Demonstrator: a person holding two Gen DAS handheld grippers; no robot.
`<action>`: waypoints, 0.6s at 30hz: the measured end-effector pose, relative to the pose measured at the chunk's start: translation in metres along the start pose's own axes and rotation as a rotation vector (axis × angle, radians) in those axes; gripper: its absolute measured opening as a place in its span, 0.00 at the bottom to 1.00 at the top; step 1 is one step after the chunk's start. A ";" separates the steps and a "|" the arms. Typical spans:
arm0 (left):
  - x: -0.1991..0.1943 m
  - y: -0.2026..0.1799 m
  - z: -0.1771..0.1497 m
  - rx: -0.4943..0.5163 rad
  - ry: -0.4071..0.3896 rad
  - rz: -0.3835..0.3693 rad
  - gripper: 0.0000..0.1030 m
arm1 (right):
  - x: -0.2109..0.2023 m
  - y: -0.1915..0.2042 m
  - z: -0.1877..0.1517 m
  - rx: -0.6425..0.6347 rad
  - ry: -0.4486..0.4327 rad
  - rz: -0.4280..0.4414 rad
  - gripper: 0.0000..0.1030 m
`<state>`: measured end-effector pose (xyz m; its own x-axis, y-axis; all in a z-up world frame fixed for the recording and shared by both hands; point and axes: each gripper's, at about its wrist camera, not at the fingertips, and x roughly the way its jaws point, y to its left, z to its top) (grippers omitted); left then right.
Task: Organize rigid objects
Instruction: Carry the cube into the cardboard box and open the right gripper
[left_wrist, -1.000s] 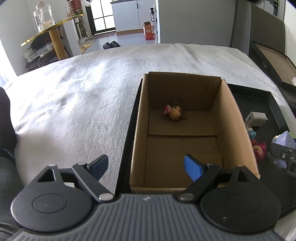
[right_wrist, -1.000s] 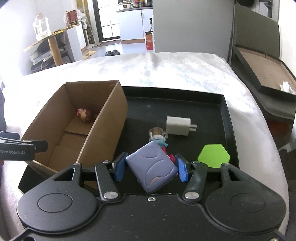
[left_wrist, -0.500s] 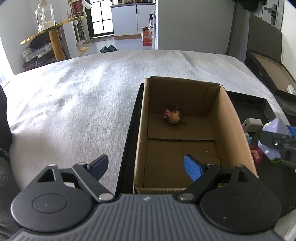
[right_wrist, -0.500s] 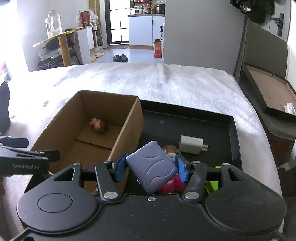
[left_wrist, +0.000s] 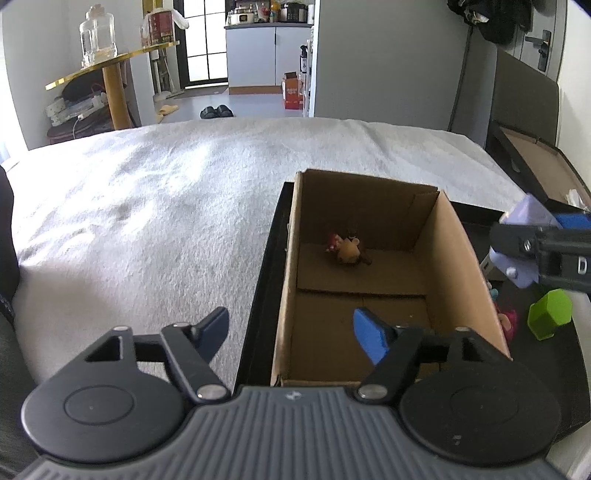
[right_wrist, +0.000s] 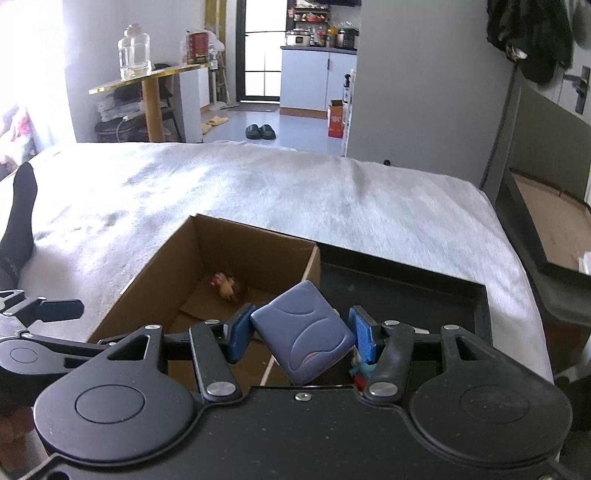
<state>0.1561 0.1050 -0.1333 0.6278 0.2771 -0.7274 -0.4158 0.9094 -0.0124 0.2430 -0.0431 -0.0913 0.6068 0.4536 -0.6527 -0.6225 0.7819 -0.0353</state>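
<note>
An open cardboard box (left_wrist: 454, 273) stands at the left end of a black tray (left_wrist: 258, 295) on a white-covered bed. A small brown and red toy figure (left_wrist: 347, 251) lies at its far end. My left gripper (left_wrist: 290, 330) straddles the box's near left wall, its jaws closing, and the pads are clear of the wall. My right gripper (right_wrist: 301, 330) is shut on a lavender rounded block (right_wrist: 303, 336) and holds it tilted above the box's right wall (right_wrist: 310, 266). In the left wrist view that block (left_wrist: 524, 218) hangs just right of the box.
On the tray right of the box lie a green hexagonal block (left_wrist: 548, 317) and a pink toy (left_wrist: 508, 321). A small teal and red figure (right_wrist: 364, 369) shows under my right finger. A dark framed board (right_wrist: 546, 221) leans at the far right. A black sock (right_wrist: 18, 221) lies at the left.
My right gripper has risen with the lavender block and moved left, from over the tray to the box's right wall. My left gripper's jaws have narrowed a little around the box wall.
</note>
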 end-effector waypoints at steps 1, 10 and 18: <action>0.002 0.001 -0.001 0.002 0.006 -0.004 0.63 | 0.001 0.002 0.001 -0.006 -0.003 0.003 0.52; 0.009 0.010 -0.007 -0.036 0.031 -0.026 0.24 | 0.012 0.015 0.012 0.020 0.001 0.053 0.52; 0.010 0.013 -0.009 -0.052 0.027 -0.033 0.09 | 0.025 0.029 0.010 -0.025 0.024 0.068 0.52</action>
<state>0.1508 0.1170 -0.1472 0.6239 0.2384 -0.7443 -0.4295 0.9002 -0.0716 0.2452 -0.0051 -0.1013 0.5506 0.4947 -0.6723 -0.6745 0.7382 -0.0092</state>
